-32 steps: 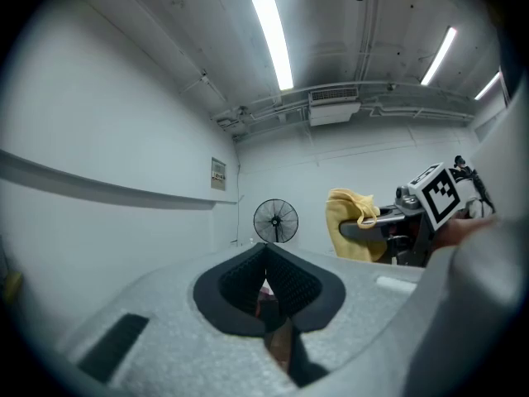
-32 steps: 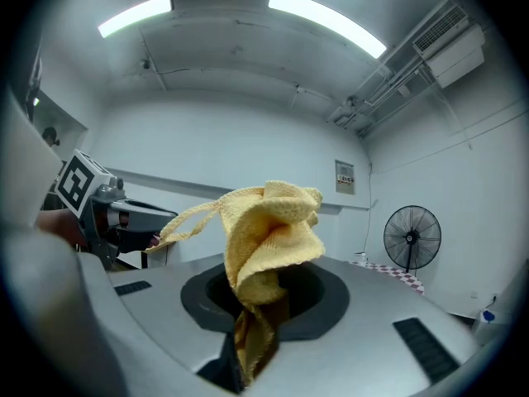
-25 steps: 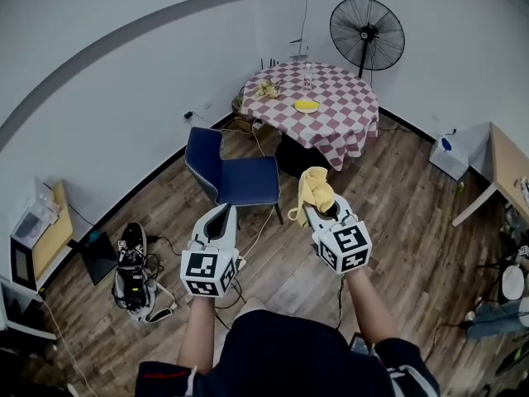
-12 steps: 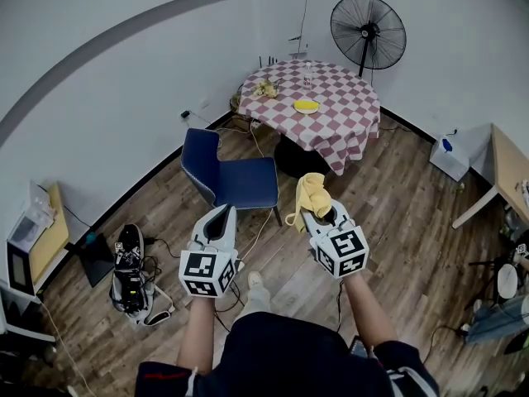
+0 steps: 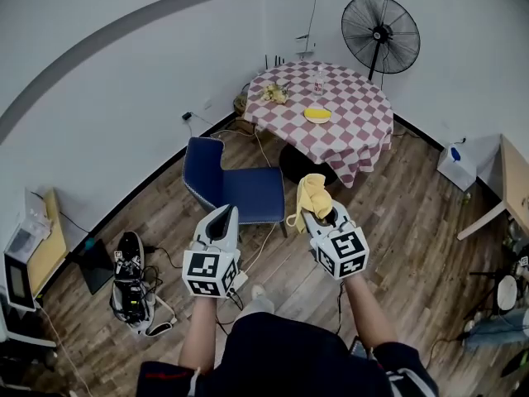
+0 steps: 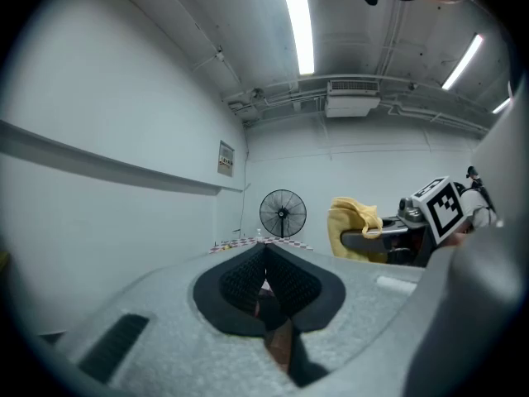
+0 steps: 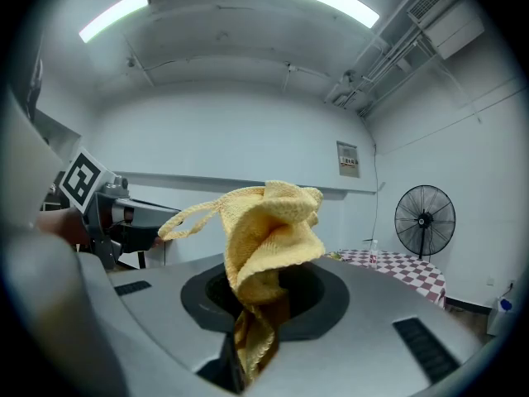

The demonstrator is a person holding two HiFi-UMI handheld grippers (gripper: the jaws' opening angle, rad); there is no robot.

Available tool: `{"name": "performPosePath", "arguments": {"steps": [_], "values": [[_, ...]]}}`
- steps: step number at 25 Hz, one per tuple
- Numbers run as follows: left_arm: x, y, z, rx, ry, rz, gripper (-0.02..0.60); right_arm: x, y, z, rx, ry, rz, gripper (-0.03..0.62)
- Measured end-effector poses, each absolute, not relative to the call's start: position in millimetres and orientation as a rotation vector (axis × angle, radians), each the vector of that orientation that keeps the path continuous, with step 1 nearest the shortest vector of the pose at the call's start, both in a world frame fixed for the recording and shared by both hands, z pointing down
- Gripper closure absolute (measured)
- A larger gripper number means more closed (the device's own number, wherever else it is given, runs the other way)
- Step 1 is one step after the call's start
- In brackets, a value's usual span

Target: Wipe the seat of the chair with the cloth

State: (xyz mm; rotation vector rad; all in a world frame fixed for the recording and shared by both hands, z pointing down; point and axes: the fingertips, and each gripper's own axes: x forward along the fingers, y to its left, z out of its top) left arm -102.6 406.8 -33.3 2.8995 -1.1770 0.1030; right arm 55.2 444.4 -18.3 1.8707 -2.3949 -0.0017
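My right tongs [image 5: 321,215] are clamped on a yellow knitted cloth [image 5: 314,194], which is bunched into a soft wad between the pads. The left tongs [image 5: 223,216] are pressed together with nothing between them. Both pairs are held out level in the middle of the head view, side by side but apart. Over the last second the blue padded chair [image 5: 245,190] has grown larger and slid down the frame toward the tongs. I read that as the person walking up to it, so this is still the approach and no wiping has begun. The cloth is held in the air, its top overlapping only the right-hand edge of the seat [image 5: 258,193] in the frame, and it does not look to touch it. The cloth's long axis follows the line of the tongs. It rises out of the pads toward the top of the frame, and a thin loop trails off to the left in the right gripper view. The chair has its backrest [image 5: 202,161] to the left of the frame and its seat opens toward the right. Beyond it, at upper right, are the round worktop with a red-and-white checked cover [image 5: 347,118] and a black standing fan [image 5: 380,27]. All of them stand on the wooden plank floor [image 5: 397,222].
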Motion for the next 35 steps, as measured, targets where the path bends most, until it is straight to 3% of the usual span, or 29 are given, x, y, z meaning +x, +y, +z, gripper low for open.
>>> {"name": "performPosePath", "arguments": {"steps": [24,35], "values": [[-112,180,-21,2.855,-1.067,0.133,0.565,28,212,-3,1.811,-2.325,0.053,0.523],[-75,109,-4,2.812,-1.095,0.176,0.565,58,138,18,1.754,-2.354,0.083,0.523]]}}
